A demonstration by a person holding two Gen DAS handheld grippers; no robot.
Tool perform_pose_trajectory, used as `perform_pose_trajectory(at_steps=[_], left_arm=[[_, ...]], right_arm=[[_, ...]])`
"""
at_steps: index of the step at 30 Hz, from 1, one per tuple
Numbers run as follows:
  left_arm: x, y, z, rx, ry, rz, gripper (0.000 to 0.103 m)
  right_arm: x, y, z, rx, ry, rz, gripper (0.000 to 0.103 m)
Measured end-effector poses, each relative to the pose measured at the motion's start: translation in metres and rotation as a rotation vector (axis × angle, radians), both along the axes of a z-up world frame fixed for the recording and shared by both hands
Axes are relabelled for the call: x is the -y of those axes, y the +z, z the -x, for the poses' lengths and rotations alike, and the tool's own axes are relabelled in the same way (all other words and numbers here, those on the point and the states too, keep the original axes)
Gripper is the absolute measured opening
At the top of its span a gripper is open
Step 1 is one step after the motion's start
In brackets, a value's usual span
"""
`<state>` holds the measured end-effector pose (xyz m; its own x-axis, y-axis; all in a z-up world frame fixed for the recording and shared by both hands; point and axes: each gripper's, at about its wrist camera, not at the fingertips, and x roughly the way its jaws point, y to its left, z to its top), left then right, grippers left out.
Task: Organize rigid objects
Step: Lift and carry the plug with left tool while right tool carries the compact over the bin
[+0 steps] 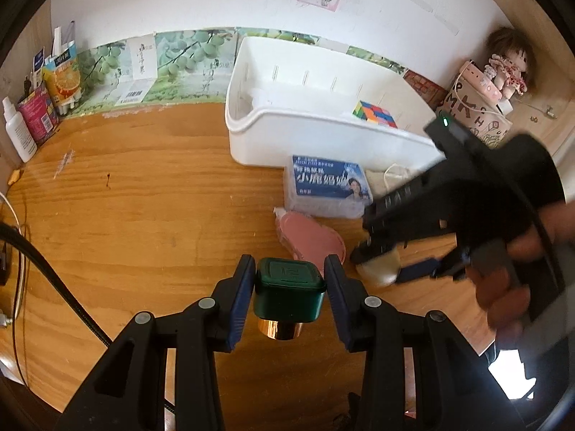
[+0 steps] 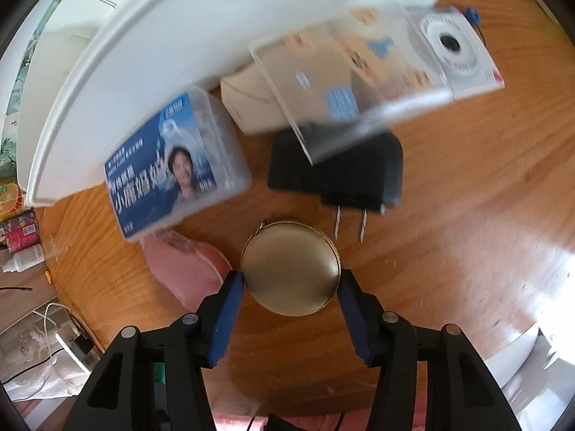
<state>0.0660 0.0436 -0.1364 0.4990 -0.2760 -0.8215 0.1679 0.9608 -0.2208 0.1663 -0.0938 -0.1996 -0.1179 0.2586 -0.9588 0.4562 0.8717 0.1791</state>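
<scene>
A bottle with a square dark-green cap (image 1: pixel 287 300) and a gold collar hangs over the wooden desk, and my left gripper (image 1: pixel 289 276) is shut on the cap. In the right wrist view a round gold tin (image 2: pixel 291 269) lies flat on the desk. My right gripper (image 2: pixel 291 282) points down at it with both blue pads against its rim. The left wrist view shows that right gripper (image 1: pixel 384 265) low at the right, held by a hand, its fingers around the pale tin (image 1: pixel 379 269).
A white bin (image 1: pixel 323 143) at the back holds a colourful cube (image 1: pixel 375 113). In front of it lie a blue-labelled clear box (image 2: pixel 172 168), a pink pad (image 2: pixel 187 269), a black plug adapter (image 2: pixel 337 172) and a clear packaged device (image 2: pixel 377 82). Bottles (image 1: pixel 18 133) line the left wall.
</scene>
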Motion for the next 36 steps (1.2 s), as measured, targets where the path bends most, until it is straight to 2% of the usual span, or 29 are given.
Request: perform_pose_trajectory(at_steps=[7,14,21,25,31,36], left_arm=[[-0.010,0.028,-0.020,0.073,-0.003,-0.008,0.043],[-0.018,0.051,-0.041,0.146,0.016,-0.027,0.043],[-0.024,0.072,-0.049,0.202,0.019,-0.038,0.043],[-0.024,0.085,-0.058,0.238,0.028,-0.024,0.043],[-0.020,0.098,-0.074,0.268,0.033,-0.018,0.043],[-0.012,0.103,-0.086,0.279,0.025,-0.015,0.043]], right_arm=[[-0.015,0.016,0.035,0.037,0.074,-0.075,0.054],[-0.031,0.034,0.059,0.116,0.086,-0.144,0.054],[-0.015,0.060,0.038,0.318,0.062,-0.125,0.054],[0.015,0.076,0.023,0.427,0.071,-0.099,0.054],[0.030,0.089,0.016,0.583,0.096,-0.035,0.054],[0.051,0.118,0.017,0.751,0.129,0.032,0.054]])
